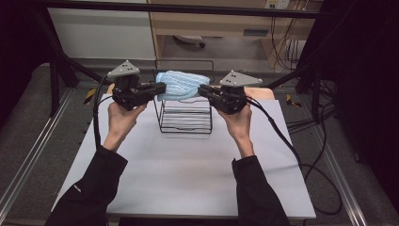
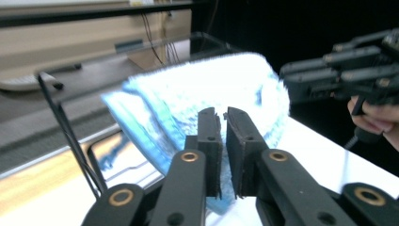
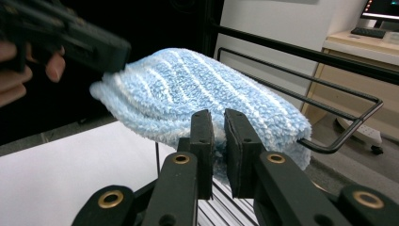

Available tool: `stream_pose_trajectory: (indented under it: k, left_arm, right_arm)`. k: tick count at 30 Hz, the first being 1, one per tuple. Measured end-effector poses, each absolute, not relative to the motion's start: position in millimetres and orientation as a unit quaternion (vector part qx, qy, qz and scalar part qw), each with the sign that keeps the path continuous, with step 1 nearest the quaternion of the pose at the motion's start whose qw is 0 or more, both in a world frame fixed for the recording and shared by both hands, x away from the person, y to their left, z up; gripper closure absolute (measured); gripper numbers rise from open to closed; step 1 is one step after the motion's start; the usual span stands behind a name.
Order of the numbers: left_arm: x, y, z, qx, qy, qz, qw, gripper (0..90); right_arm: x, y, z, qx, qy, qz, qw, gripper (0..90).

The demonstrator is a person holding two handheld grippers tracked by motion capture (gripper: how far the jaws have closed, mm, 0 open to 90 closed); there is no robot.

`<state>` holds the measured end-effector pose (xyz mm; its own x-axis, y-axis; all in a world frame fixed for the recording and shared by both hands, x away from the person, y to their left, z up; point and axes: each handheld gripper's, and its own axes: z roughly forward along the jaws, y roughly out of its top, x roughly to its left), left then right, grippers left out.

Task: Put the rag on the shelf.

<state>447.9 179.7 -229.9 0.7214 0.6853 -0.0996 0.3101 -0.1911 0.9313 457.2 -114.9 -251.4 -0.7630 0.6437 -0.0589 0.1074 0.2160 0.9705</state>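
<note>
Towel [image 1: 181, 84] is being carried on top of the wire rack [image 1: 186, 115], folded, blue with white stripes, and is being held at both ends by the two grippers.

Nearest in the high view, two dark sleeves are being brought in from the bottom edge over the bare white desk [image 1: 188, 174], and a hand is being wrapped under each gripper. The left gripper [image 1: 160, 88] is being pointed inward at the towel's left end, the right gripper [image 1: 203, 90] at its right end, each roughly level and facing the other across the rack. A black cable is being trailed from each gripper toward the desk's sides.

In the left gripper view, the jaws are being kept nearly together, a narrow slit left between them, with the towel's [image 2: 197, 99] edge being pinched there; the rack's [image 2: 70, 136] thin wire is being seen at the left, and the right gripper [image 2: 291, 77] at the towel's far end.

In the right gripper view, the jaws are likewise being held narrow with the towel's [image 3: 197, 103] lower fold caught between them. The rack's [image 3: 343, 136] top rim is being seen just behind the towel, and the left gripper [image 3: 120, 54] is being pressed on its far corner.

Beyond the desk, a pale cabinet and a wooden shelf are being shown.
</note>
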Motion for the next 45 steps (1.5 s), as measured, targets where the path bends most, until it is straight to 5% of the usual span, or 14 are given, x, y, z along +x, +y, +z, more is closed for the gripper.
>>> stream_pose_trajectory:
  k: [14,22,36,45]
  left_arm:
    - [450,174,-261,0.774,0.329,0.178,0.511,87.8]
    - [456,172,-275,0.774,0.337,0.183,0.504,89.3]
    - [471,174,-284,0.762,0.355,0.172,0.513,89.3]
    - [454,179,-273,0.756,0.343,0.174,0.530,85.7]
  right_arm:
    - [457,-117,-258,0.264,0.756,0.567,0.195,74.8]
    - [464,-120,-274,0.296,0.761,0.551,0.173,89.7]
    - [477,-116,-293,0.320,0.751,0.547,0.186,90.0]
    - [460,-123,-284,0.301,0.741,0.573,0.178,73.6]
